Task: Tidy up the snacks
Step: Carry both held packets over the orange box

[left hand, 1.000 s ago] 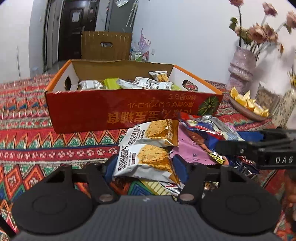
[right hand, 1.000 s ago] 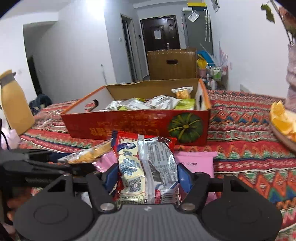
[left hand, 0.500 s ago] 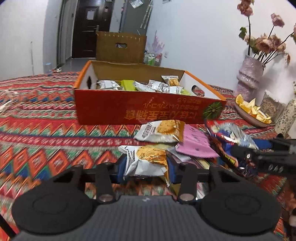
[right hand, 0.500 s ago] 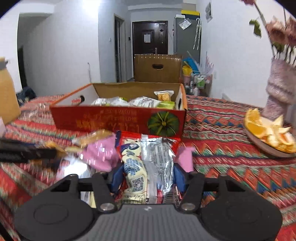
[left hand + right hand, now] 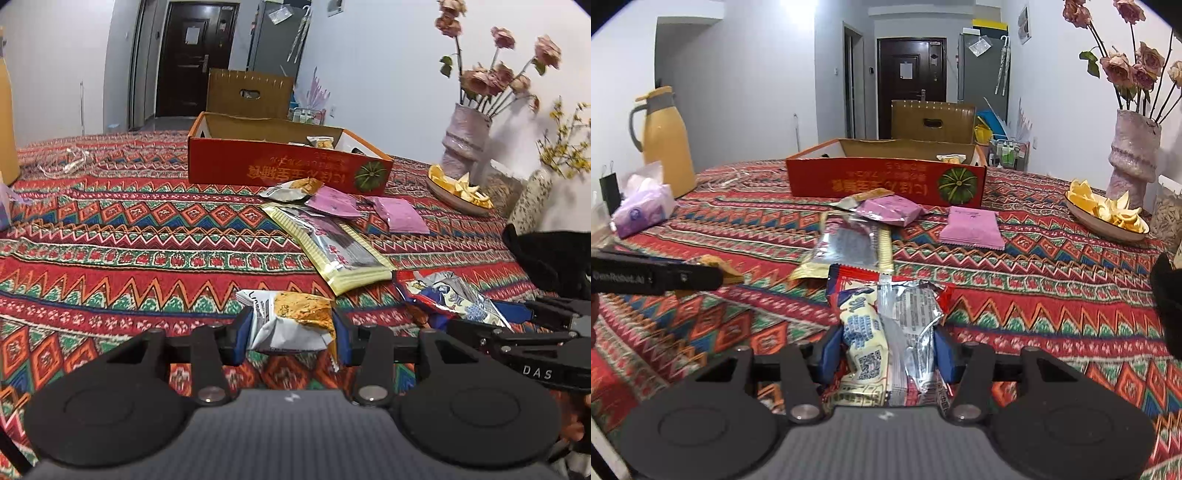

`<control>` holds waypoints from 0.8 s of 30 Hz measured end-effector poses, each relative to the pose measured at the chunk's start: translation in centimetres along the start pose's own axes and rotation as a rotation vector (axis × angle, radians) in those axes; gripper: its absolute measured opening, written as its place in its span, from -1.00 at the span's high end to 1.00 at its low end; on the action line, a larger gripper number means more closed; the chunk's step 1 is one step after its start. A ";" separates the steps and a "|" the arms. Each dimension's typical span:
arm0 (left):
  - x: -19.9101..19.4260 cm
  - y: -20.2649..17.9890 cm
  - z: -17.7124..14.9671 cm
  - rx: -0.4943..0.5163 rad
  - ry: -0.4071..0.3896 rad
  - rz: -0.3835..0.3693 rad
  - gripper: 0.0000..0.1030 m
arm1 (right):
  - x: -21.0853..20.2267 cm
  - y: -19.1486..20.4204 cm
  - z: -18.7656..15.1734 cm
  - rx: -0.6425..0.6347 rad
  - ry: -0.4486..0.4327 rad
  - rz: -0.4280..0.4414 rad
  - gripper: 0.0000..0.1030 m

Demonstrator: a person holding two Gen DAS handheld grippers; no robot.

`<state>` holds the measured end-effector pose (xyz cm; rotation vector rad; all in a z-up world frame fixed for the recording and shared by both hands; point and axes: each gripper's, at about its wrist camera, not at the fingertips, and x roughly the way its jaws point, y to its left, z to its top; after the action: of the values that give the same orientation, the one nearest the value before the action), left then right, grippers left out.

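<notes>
My left gripper [image 5: 291, 334] is shut on a silver and orange snack packet [image 5: 291, 319], held above the patterned cloth. My right gripper [image 5: 886, 354] is shut on a red, white and silver snack packet [image 5: 886, 325]; it also shows in the left wrist view [image 5: 447, 299]. The red cardboard box [image 5: 288, 171] [image 5: 886, 181] stands far ahead with packets inside. In front of it lie a silver and orange packet [image 5: 295, 188], two pink packets [image 5: 334, 201] [image 5: 400, 219] and a long yellow and silver packet [image 5: 328, 247] [image 5: 849, 247].
A plate of orange peel [image 5: 1104, 216], a vase of flowers [image 5: 1132, 158] and a speckled jar [image 5: 530, 201] stand at the right. A yellow jug [image 5: 666, 147] and a tissue pack [image 5: 642, 210] stand at the left. A brown box [image 5: 932, 120] stands behind the table.
Both grippers have pulled back from the red box toward the near edge of the table, each carrying its packet. The loose packets on the cloth have stayed in place.
</notes>
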<state>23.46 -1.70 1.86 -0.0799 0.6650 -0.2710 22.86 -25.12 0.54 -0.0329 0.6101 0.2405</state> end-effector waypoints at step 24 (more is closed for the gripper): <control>0.7 1.4 9.1 0.019 -0.164 -0.022 0.13 | 0.4 -0.8 7.8 -0.039 -0.160 0.048 0.03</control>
<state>29.90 -0.67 8.33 -0.0899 0.4988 -0.2884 27.78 -24.96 6.64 -0.0364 0.4471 0.2987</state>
